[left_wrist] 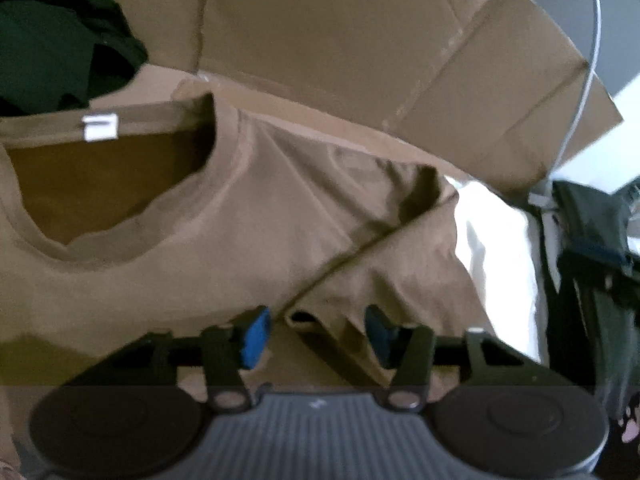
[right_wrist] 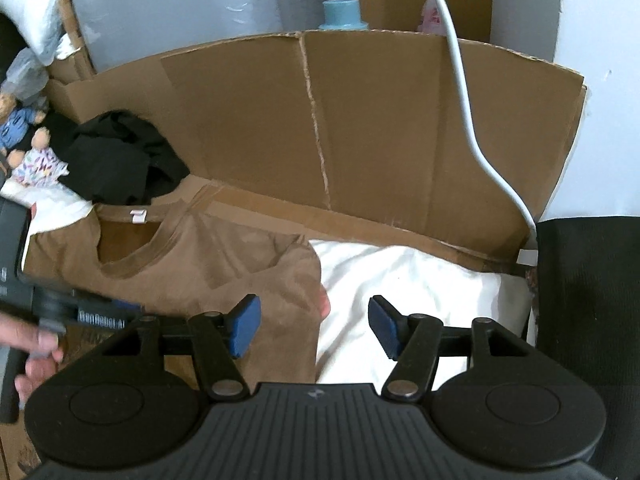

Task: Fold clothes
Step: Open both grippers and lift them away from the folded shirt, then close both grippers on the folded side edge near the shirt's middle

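A brown T-shirt (left_wrist: 240,220) lies flat on the cardboard, collar and white label (left_wrist: 100,126) toward the far left. Its sleeve (left_wrist: 400,272) is folded over, and the hem lies between the fingers of my left gripper (left_wrist: 316,334). The blue pads stand apart there, and I see no pressing on the cloth. In the right wrist view the same T-shirt (right_wrist: 200,272) fills the left half. My right gripper (right_wrist: 314,328) hangs open above the shirt's right edge, where it meets a white sheet (right_wrist: 400,288). A hand (right_wrist: 32,344) holds the left gripper's body (right_wrist: 60,308) at the left edge.
A tall cardboard wall (right_wrist: 400,140) stands behind the shirt. A crumpled black garment (right_wrist: 120,160) lies at the far left, with dolls (right_wrist: 36,160) beside it. A white cable (right_wrist: 464,120) hangs down at the right, next to a black padded object (right_wrist: 588,300).
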